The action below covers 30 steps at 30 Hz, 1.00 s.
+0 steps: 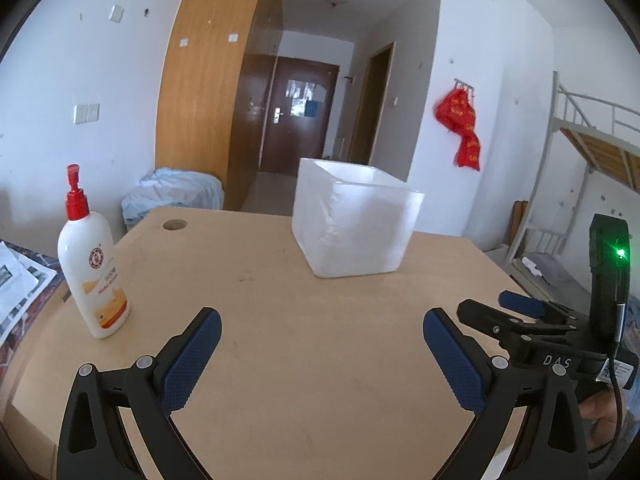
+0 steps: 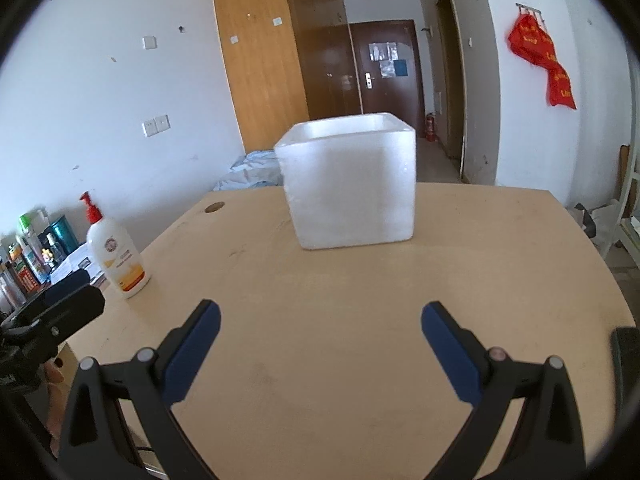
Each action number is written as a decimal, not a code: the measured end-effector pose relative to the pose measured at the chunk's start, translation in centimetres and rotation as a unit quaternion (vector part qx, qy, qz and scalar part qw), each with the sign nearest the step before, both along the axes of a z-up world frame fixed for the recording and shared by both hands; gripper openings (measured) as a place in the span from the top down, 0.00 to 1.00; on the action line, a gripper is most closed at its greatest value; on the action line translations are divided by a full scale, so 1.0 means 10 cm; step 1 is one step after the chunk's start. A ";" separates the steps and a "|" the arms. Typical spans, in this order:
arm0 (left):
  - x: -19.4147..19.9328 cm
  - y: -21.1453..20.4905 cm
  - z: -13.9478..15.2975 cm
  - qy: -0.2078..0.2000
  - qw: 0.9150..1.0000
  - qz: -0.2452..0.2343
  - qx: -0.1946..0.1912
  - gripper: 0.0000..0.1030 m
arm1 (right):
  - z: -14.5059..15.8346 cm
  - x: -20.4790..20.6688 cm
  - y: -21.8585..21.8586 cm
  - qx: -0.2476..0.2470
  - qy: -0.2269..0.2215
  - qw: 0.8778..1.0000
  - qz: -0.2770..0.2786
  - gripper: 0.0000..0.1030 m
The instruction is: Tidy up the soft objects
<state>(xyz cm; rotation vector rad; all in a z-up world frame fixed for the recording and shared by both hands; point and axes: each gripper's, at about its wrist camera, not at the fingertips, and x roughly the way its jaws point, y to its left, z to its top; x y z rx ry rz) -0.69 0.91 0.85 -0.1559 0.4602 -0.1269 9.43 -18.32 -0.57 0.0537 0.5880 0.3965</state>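
The white box (image 2: 348,184) stands in the centre of the right wrist view, on the far half of the wooden table (image 2: 360,360); in the left wrist view it is right of centre. No soft object is visible on the table, and I cannot tell if something lies inside the box. The lotion bottle (image 1: 94,268) stands at the left. Both tongs are released and hold nothing: the left gripper (image 1: 322,358) and the right gripper (image 2: 320,350) hover low. The light box may slide or tip if a gripper pushes its wall.
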 end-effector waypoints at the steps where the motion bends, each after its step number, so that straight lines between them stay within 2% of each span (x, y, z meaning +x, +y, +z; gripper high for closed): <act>1: -0.07 -0.01 0.00 -0.004 1.000 0.000 0.001 0.02 | 0.01 -0.04 0.00 0.000 -0.003 1.000 -0.002 0.01; 5: -0.31 -0.04 0.00 -0.024 1.000 0.008 0.019 0.02 | 0.05 -0.25 -0.03 0.006 -0.016 1.000 -0.010 0.01; 15: -0.60 -0.08 0.06 -0.065 0.998 0.011 0.023 0.02 | 0.14 -0.65 -0.08 0.010 -0.058 0.998 -0.025 0.01; 25: -0.87 -0.10 0.26 -0.127 0.991 0.034 0.037 0.02 | 0.31 -0.94 -0.18 0.022 -0.114 0.992 -0.051 0.01; 30: -0.95 -0.14 0.33 -0.147 0.987 0.036 0.045 0.02 | 0.40 -1.08 -0.13 -0.001 -0.151 0.986 -0.072 0.00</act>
